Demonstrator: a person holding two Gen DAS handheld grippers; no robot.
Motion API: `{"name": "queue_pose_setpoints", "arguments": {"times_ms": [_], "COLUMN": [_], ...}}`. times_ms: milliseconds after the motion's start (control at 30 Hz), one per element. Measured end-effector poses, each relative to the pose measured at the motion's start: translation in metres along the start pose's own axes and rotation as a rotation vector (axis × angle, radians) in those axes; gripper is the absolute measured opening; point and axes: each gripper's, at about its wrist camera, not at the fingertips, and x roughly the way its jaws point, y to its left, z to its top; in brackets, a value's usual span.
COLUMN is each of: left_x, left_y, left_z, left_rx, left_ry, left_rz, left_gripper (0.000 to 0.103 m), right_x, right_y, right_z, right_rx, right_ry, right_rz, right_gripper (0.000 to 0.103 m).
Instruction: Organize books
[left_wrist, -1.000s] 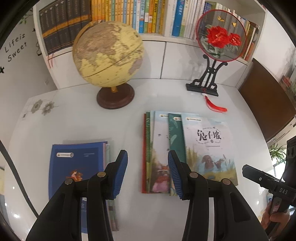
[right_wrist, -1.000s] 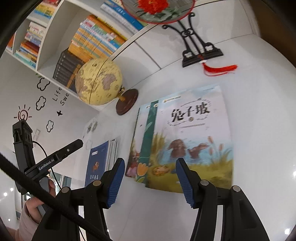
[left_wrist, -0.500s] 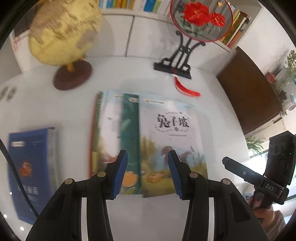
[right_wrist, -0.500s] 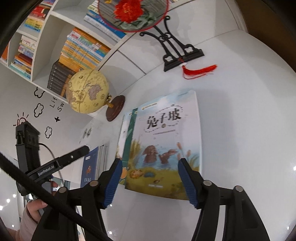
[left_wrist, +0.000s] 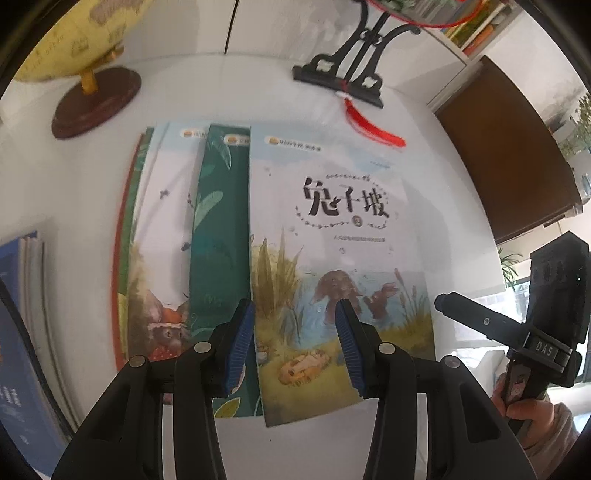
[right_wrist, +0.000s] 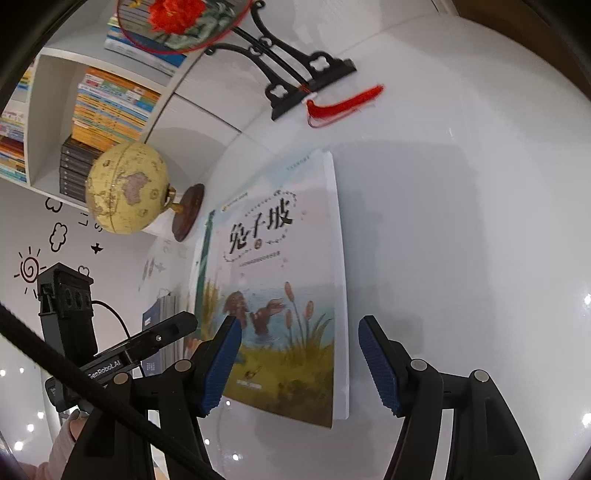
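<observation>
A fan of thin picture books lies flat on the white glossy bench (left_wrist: 436, 206). On top is the pale-blue book with black Chinese title and two brown animals in water (left_wrist: 332, 236), and its left edge overlaps the dark-green book with leaf drawings (left_wrist: 219, 236). This green one lies over a white book with a mouse picture (left_wrist: 162, 229), and more covers show only as thin strips at the far left.

The left claw (left_wrist: 293, 347) hangs above the lower part of the pale-blue book with its blue ribbed pads (left_wrist: 240, 347) apart; nothing is pressed between them. The right claw (right_wrist: 299, 363) is at the lower right corner of the same book (right_wrist: 280, 295). Its jaws have just been opening, they stand wide and released, and the right edge of the book lies between them in the view; whether the pads touch the book cannot be told.

A stack of blue-covered books (left_wrist: 22, 332) lies separately at the left of the bench. Behind the fan stand a yellow globe on a dark round wooden base (left_wrist: 96, 99) and a black carved stand with a red tassel (left_wrist: 343, 77). A white bookshelf full of books (right_wrist: 92, 118) is at the wall.
</observation>
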Motion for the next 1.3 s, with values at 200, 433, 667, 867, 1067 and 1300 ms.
{"name": "queue_pose_setpoints", "arguments": {"times_ms": [200,433,667,867,1067,1300], "left_x": [0.004,0.003,0.009,-0.015,-0.026,-0.028], "left_y": [0.011,0.017,-0.003,-0.001,-0.011,-0.003], "left_z": [0.0,0.001,0.009,0.009,0.005,0.004], "left_rx": [-0.039,-0.057,-0.013,-0.05,-0.024,-0.071], "left_ry": [-0.014,-0.05,-0.021,-0.105,-0.163,-0.155], "left_rz": [-0.05,-0.106,-0.039,-0.134,-0.166,-0.263], "left_gripper": [0.042,0.046,0.063,0.057,0.042,0.024], "right_x": [0.012,0.023,0.029,0.006,-0.017,-0.011], "right_y": [-0.008,-0.004,0.004,0.015,0.015,0.013], "right_z": [0.0,-0.002,-0.002,0.0,0.004,0.005], "right_rx": [0.028,0.022,0.004,-0.054,-0.067,-0.064], "right_ry": [0.029,0.053,0.081,0.041,0.002,0.006], "right_rz": [0.003,0.029,0.03,0.064,0.185,0.113], "right_gripper": [0.064,0.065,0.074,0.063,0.038,0.02]}}
